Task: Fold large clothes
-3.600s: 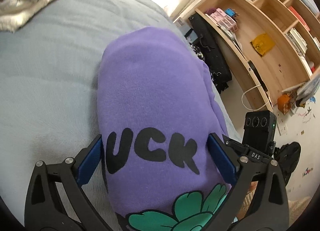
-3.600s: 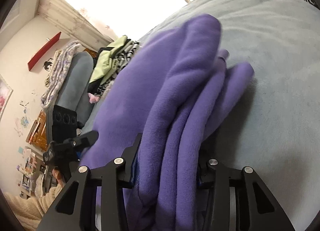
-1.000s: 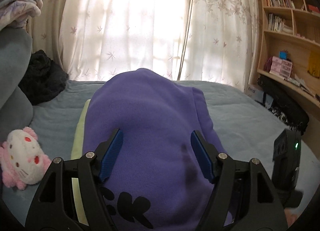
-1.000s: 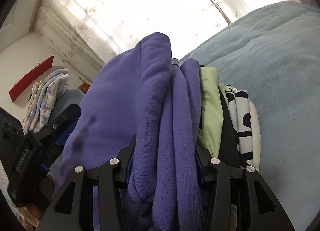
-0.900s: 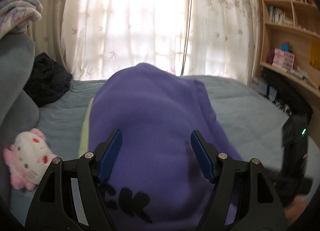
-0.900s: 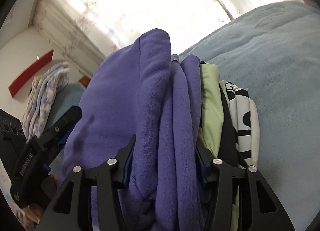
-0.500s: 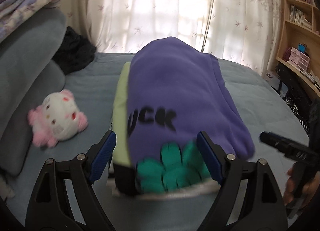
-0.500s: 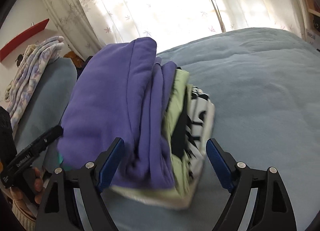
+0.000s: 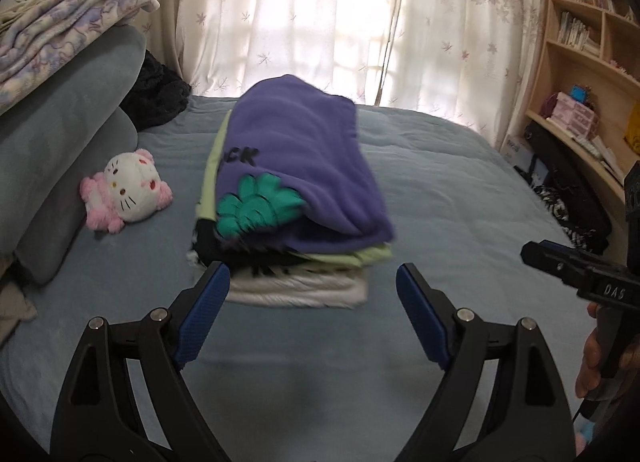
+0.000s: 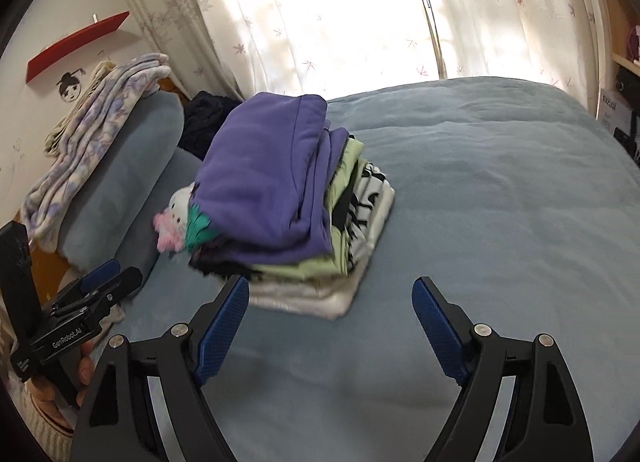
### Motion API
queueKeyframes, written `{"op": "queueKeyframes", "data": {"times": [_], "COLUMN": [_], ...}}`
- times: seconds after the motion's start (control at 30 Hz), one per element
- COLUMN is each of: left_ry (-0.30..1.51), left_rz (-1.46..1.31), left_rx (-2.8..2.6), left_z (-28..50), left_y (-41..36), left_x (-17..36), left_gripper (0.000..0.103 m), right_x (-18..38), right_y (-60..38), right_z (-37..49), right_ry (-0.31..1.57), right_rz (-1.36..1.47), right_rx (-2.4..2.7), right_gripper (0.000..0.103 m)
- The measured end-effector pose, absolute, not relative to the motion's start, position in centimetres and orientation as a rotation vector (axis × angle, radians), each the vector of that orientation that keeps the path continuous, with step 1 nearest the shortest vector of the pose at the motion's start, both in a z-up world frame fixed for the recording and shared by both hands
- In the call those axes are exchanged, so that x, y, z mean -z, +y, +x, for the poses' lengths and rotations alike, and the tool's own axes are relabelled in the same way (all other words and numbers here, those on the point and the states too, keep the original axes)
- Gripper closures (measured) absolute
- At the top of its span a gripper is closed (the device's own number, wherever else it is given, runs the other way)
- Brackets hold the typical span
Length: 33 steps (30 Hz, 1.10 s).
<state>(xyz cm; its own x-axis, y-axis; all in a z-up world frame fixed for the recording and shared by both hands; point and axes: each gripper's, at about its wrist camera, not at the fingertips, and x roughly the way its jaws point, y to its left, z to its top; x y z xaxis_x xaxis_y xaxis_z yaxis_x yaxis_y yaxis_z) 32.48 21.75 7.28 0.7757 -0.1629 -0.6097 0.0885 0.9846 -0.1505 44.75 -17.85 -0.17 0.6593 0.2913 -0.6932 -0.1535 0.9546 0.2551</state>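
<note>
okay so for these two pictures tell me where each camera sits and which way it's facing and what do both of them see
Left wrist view: sits on the left hand-held gripper, facing down the bed toward the curtains; its open jaws frame the bottom, and the right hand holding the other tool shows at the right edge.
Right wrist view: sits on the right hand-held gripper, tilted down at the same bed; open jaws below, left hand at lower left.
Shared: the purple sweatshirt on the folded stack, the plush toy, the curtains.
</note>
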Motion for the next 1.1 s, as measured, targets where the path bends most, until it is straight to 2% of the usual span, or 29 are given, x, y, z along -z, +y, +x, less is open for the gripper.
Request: {"op": "queueKeyframes", "data": {"times": [0.2,0.37,0.47,0.87,1.1], "left_ry": [0.669,0.701,0.696,0.709,0.754], "left_rz": [-0.209,-0.239,-0.227,-0.124,-0.077], "left_rx": [0.155,0.166,0.18,0.106,0.101], "left_z": [25.6,20.5,16.7,6.7,4.4], "left_y": [18.3,14.9,12.4,5.6,3.9], "left_x": [-8.1,-7.4,-7.1,-3.6,-1.1], "left_gripper": [0.012,0.011,0.006,0.003,0.003], "right_x": [-3.8,-4.4,-4.6,-2.0,0.9], "right_y": [-21.1,-23.6,-25.3,-31.3,-34.2], "right_z": [35.9,29.2,25.3,10.7,3.8], "right_ry": [0.819,0.828,0.834,0.782,0.788], "right_rz": [0.147,0.095,0.084,0.042,0.104], "right_rx": [-0.235,-0.226,-0.229,-0.133,-0.064], "right_gripper": [0.014,0.012,0.011,0.002,0.001]}}
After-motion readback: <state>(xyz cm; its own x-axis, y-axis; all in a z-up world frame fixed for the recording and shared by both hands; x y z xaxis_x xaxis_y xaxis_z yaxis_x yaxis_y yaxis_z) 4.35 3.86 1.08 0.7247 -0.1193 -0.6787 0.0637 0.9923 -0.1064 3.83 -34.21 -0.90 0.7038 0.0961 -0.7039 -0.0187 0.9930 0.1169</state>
